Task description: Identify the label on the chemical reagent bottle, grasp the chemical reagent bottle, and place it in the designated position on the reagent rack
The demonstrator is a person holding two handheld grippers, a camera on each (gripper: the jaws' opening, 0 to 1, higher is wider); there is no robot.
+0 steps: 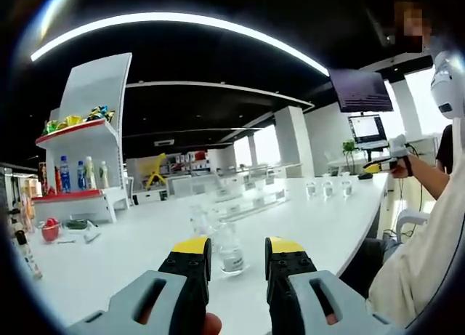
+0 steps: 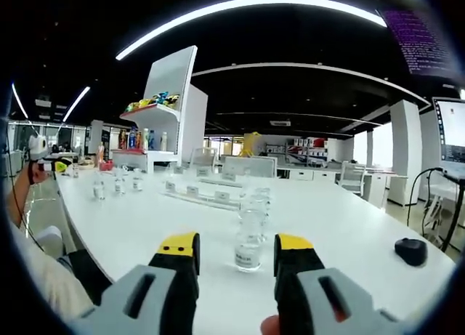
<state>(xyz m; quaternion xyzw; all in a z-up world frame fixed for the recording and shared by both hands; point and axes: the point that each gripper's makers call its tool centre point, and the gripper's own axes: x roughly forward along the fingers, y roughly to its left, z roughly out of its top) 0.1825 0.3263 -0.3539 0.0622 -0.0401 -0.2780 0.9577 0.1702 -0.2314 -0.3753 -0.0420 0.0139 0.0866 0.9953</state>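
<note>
In the left gripper view a small clear reagent bottle (image 1: 231,256) with a white label stands on the white table (image 1: 320,226), just ahead of my left gripper (image 1: 239,248) and between its yellow-tipped jaws, which are open. A second clear bottle (image 1: 200,220) stands behind it. The clear reagent rack (image 1: 251,198) with label tags lies farther back. In the right gripper view my right gripper (image 2: 236,244) is open, and a labelled clear bottle (image 2: 248,252) stands just beyond its tips. The rack (image 2: 200,193) stretches behind it to the left.
A white display shelf (image 1: 87,131) with drinks and snacks stands at the table's far end. Three small bottles (image 1: 328,189) line the right side. A seated person's hand holds another yellow-tipped gripper (image 1: 379,166). A black mouse (image 2: 411,251) lies to the right, monitors behind it.
</note>
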